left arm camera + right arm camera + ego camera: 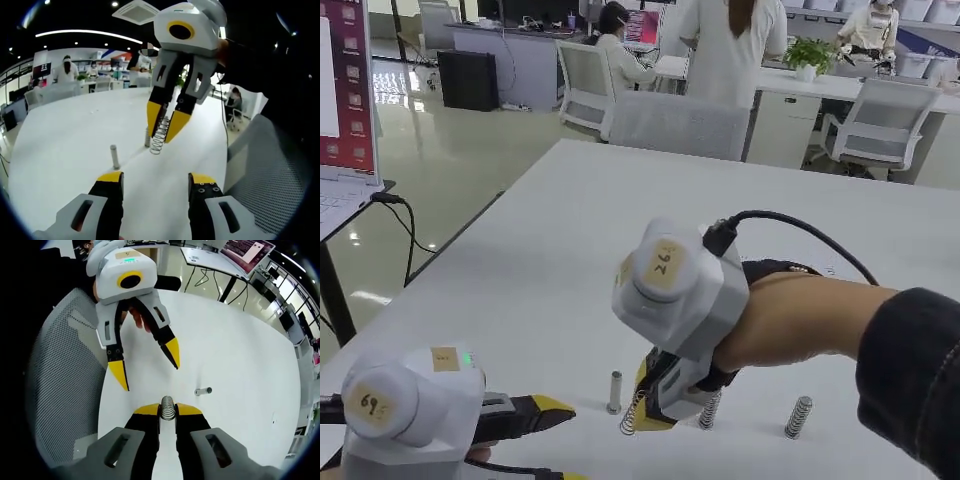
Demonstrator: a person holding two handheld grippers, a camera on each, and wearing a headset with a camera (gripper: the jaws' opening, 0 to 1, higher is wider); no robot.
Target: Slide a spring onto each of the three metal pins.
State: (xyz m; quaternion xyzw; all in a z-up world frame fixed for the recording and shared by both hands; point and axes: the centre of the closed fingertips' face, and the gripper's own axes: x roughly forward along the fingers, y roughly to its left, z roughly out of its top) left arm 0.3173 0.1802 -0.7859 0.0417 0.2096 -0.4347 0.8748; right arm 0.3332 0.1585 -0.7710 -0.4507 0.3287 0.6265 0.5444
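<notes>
Right hand-held gripper (650, 410) — three springs (798, 417), one bare pin (615, 392)

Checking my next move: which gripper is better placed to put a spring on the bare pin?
Right. The right gripper is shut on a spring, close beside the bare pin. The left gripper is open and holds nothing.
</notes>
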